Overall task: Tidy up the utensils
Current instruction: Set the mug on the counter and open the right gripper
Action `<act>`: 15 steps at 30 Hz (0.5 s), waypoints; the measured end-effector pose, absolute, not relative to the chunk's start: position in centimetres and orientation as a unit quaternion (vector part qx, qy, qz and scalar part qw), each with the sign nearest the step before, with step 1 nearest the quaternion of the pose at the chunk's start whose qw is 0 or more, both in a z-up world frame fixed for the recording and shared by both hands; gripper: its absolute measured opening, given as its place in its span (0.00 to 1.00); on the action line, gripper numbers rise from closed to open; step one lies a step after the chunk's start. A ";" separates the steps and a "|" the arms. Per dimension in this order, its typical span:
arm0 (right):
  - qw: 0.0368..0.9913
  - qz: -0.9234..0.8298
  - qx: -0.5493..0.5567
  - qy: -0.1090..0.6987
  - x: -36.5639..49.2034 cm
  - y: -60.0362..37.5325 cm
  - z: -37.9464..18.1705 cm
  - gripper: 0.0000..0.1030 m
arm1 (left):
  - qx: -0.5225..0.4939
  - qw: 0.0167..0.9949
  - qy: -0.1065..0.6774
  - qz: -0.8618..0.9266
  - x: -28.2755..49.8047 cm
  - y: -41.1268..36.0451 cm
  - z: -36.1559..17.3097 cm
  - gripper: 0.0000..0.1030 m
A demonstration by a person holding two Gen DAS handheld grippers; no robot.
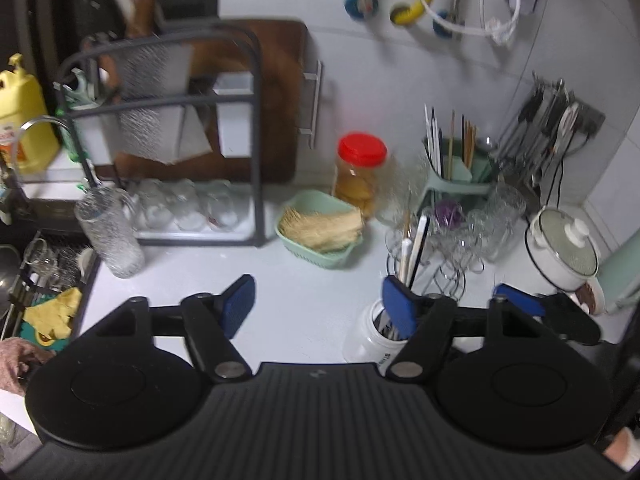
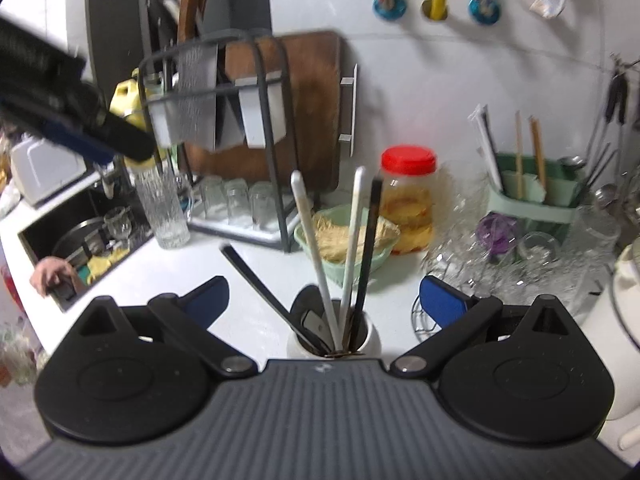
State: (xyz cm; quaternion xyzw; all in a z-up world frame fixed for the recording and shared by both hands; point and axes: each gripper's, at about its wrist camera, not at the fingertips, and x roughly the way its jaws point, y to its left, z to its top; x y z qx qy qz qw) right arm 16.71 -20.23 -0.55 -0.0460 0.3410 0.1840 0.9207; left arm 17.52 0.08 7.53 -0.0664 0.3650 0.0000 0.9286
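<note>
A white holder stands on the white counter with several long utensils in it: white handles and black handles that lean apart. My right gripper hangs just above and in front of it, open wide, with the handles rising between its blue pads and touching neither. In the left wrist view the holder sits partly behind the right finger of my left gripper, which is open and empty over bare counter. The right gripper shows beside it.
A dark dish rack with upturned glasses and a wooden board stands at the back. Around it are a tall glass, a green basket, a red-lidded jar, a green chopstick caddy, clustered glassware and a white pot. A sink lies left.
</note>
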 end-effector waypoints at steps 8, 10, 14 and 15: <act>0.948 0.133 -0.020 0.289 12.3 -20.2 5.0 1.00 | -0.070 0.941 0.330 -0.016 11.4 1.4 8.6 0.78; 0.951 0.129 -0.012 0.280 10.9 -20.0 6.1 1.00 | -0.065 0.944 0.322 -0.021 9.8 1.4 8.8 0.79; 0.957 0.115 -0.014 0.265 7.9 -19.3 7.7 1.00 | -0.063 0.948 0.309 -0.034 6.6 1.3 9.1 0.80; 0.958 0.113 -0.012 0.263 7.2 -19.2 7.9 1.00 | -0.062 0.949 0.307 -0.035 5.8 1.3 9.1 0.80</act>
